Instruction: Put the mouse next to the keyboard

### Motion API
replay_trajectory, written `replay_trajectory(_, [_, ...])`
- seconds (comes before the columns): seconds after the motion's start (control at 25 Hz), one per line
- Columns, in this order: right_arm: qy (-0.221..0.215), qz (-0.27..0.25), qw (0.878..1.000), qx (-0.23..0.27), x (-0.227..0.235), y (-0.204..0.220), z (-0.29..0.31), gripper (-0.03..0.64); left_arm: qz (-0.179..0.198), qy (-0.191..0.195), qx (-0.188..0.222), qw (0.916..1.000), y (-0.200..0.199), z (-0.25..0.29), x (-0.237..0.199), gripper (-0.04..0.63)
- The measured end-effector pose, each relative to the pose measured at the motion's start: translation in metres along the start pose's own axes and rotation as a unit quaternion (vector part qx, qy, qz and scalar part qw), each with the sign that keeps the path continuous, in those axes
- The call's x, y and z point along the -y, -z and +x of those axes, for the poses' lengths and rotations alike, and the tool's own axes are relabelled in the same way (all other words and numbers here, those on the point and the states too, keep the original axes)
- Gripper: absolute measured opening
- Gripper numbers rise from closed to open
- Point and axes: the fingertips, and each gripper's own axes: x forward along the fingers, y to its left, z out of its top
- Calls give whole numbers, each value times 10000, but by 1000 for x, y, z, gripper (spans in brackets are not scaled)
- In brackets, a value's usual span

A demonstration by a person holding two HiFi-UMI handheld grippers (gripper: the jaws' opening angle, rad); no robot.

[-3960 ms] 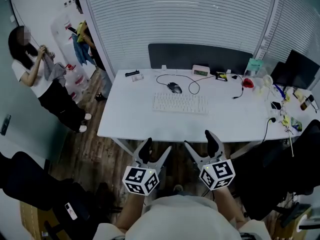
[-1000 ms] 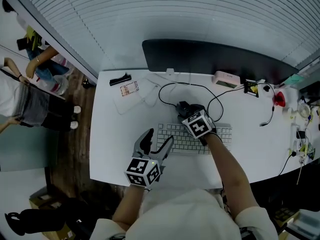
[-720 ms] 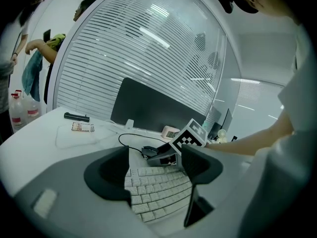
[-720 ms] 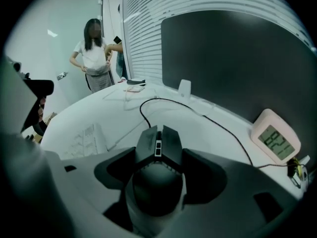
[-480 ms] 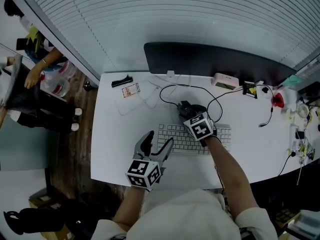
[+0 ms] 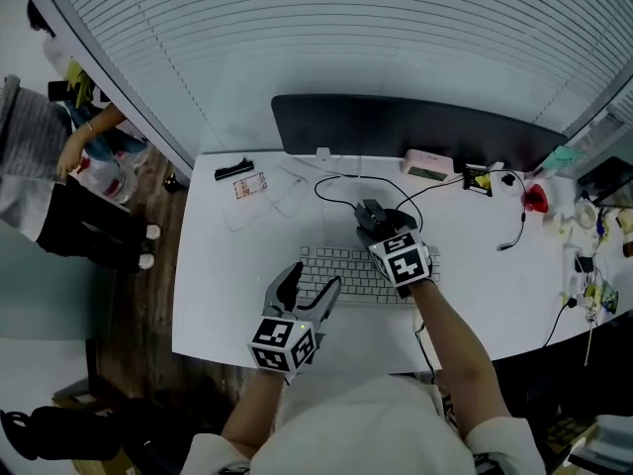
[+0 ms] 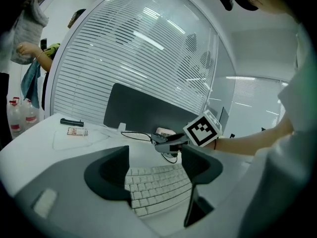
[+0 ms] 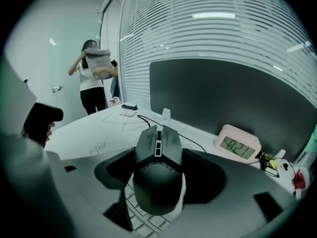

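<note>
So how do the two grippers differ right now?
The right gripper is shut on the dark mouse; the left gripper has its jaws apart, empty. The right gripper is up over the far edge of the white keyboard; the left gripper hovers by its near left corner. Both carry a marker cube.

The only thing I can read is the clock (image 8: 238,145) on the table (image 8: 89,128): in the right gripper view its display shows digits that look like 4:21, though I am not sure of the first one. The card (image 6: 249,186) towards the table's far left corner carries print, too small for me to make out. The cubes on my left tool (image 6: 310,283) and right tool (image 6: 376,221) bear black-and-white square markers, patterns only, with no letters or numbers.
</note>
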Motion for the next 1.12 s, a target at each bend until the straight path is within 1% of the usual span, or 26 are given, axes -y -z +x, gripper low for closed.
replay_trajectory(0.08, [69, 54, 10000, 37, 9, 5, -14, 296, 33, -13, 45, 10000, -1, 2, 12, 333])
replay_trajectory(0.2, [167, 106, 9998, 49, 23, 20, -36, 295, -26, -27, 116, 9999, 1, 2, 32, 333])
replay_trajectory(0.6, [536, 376, 9979, -15, 77, 81, -101, 295, 70, 87, 49, 9999, 18, 10, 102, 333])
replay_trajectory(1.12, [926, 751, 9923, -339, 129, 164, -144, 296, 153, 156, -194, 9996, 46, 22, 159, 333])
